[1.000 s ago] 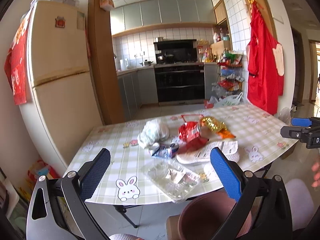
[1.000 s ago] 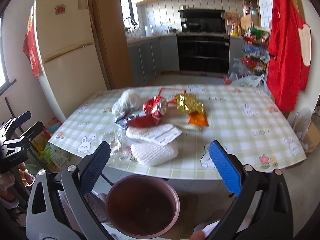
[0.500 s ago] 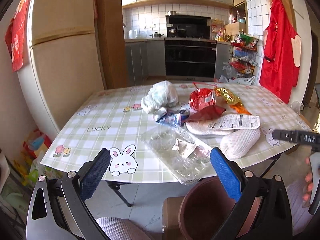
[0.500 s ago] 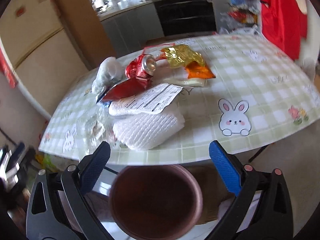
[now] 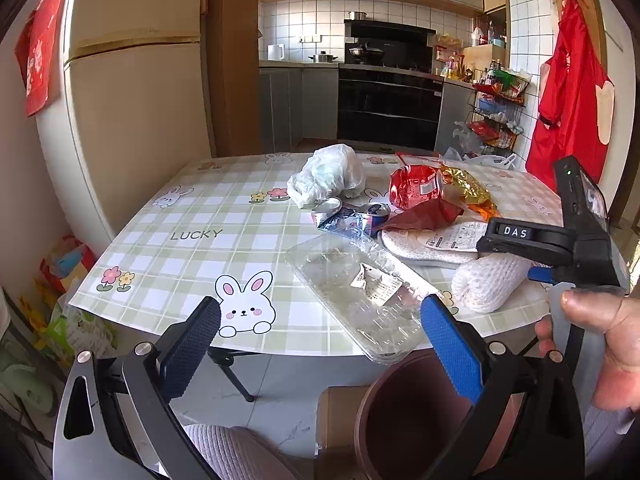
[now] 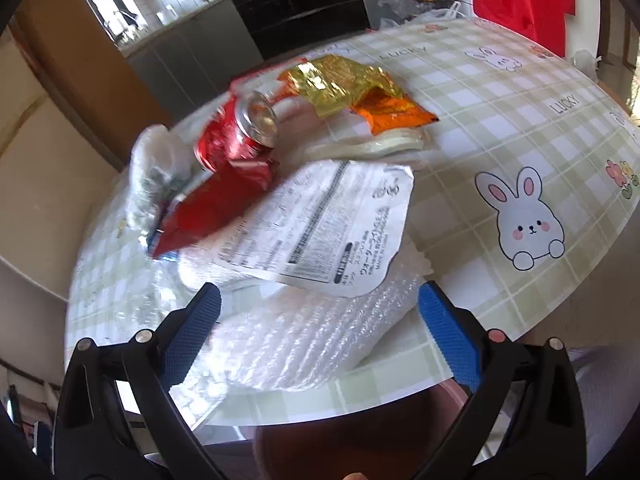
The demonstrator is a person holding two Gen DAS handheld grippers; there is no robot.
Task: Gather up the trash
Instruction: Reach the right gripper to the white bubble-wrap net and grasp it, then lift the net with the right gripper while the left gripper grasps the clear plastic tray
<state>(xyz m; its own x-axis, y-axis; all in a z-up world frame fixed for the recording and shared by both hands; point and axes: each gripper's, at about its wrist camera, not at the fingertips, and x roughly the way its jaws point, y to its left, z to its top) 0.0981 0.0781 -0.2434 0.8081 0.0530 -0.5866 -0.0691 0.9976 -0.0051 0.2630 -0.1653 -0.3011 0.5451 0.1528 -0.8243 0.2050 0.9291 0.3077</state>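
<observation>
Trash: a loose pile lies on the table [image 5: 192,216], towards its near right part, under a green-checked cloth with rabbit prints.
Clear plastic tray [image 5: 360,292]: flat, at the near edge of the table, one corner reaching out over the brown bin [image 5: 404,420].
White foam netting [image 6: 304,336]: nearest piece to the right gripper, at the table's near edge, partly under the printed white wrapper [image 6: 320,224].
Red can [image 6: 236,136]: crushed, on its side, silver end facing the right wrist camera; a red wrapper [image 6: 212,208] lies against it.
Gold foil wrapper [image 6: 340,80]: behind the can, lying over an orange packet [image 6: 396,110].
White plastic bag [image 5: 328,176]: crumpled, at the far left of the pile.
Blue wrapper [image 5: 348,218]: just in front of the bag, beside the red wrapper.
Brown bin: below the near table edge, mouth up, under both grippers.
Left gripper [image 5: 320,344]: fingers spread wide, nothing between them, held short of the table edge, the clear tray in line between its blue pads.
Right gripper [image 6: 318,332]: fingers spread wide, holding nothing, the foam netting framed between them; whether a pad touches it I cannot tell.
Hand [image 5: 600,344]: grips the right gripper's handle at the right of the left wrist view.
</observation>
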